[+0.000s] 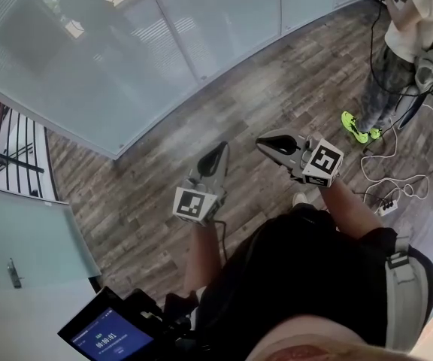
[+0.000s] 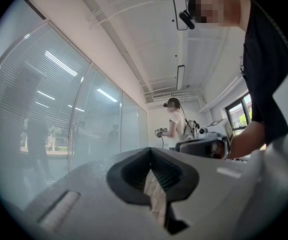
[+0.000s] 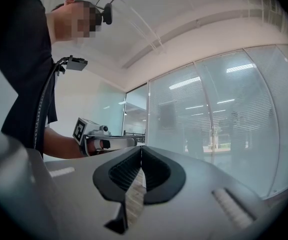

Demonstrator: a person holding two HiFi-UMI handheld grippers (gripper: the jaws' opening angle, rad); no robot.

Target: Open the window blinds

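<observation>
The window blinds (image 1: 89, 59) hang shut behind a long glass wall at the top left of the head view, their fine horizontal slats showing through the panes. Both grippers are held out level above the wooden floor (image 1: 277, 89), side by side and apart from the glass. My left gripper (image 1: 220, 150) is shut with nothing in it, and its black pads meet at the tips (image 2: 150, 151). My right gripper (image 1: 265, 141) is shut and empty too, jaws together (image 3: 141, 149). The blinds (image 2: 29, 109) lie to the left in the left gripper view, and the blinds (image 3: 234, 119) fill the right of the right gripper view.
Another person (image 1: 412, 28) stands at the back right holding grippers, with white cables (image 1: 389, 175) and a power strip (image 1: 387, 207) on the floor nearby. A door with a handle (image 1: 13, 273) is at the lower left. A lit screen (image 1: 107, 337) sits below my arms.
</observation>
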